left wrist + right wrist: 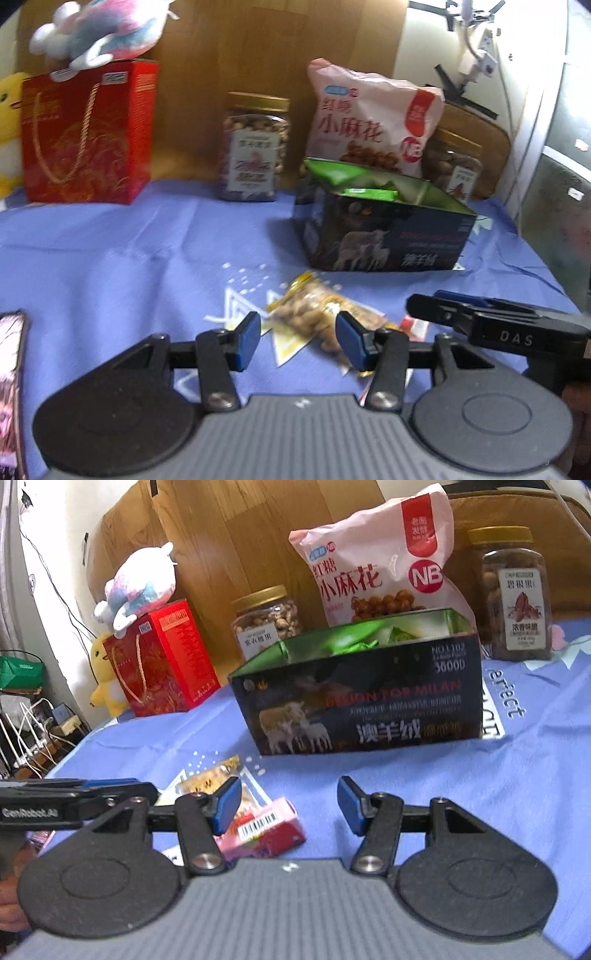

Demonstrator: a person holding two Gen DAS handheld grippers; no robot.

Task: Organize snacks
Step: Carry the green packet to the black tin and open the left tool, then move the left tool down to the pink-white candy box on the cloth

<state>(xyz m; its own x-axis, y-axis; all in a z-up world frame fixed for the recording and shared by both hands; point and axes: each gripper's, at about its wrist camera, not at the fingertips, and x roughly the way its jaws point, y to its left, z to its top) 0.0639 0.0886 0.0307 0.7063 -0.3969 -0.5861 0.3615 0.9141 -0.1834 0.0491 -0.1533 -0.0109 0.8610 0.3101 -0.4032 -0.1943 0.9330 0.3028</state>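
On the blue cloth (110, 258) lies a clear and yellow peanut packet (314, 314), just ahead of my left gripper (299, 341). Its blue pads stand apart on either side of the packet's near end without pressing it, so the gripper is open. My right gripper (290, 808) is open over bare cloth with nothing between its pads. A pink packet with a barcode (266, 830) lies under its left finger, and the peanut packet (210, 779) is beyond that. Behind stands an open dark box with a sheep picture (369, 709), green packets inside. Each gripper shows sideways in the other's view: right gripper (424, 304), left gripper (122, 788).
Along the wooden back stand a red gift box (88, 133) with a plush toy (99, 29) on it, a nut jar (255, 147), a big pink snack bag (369, 118) and a second jar (517, 594). A pink flat object (11, 387) lies at the cloth's left edge.
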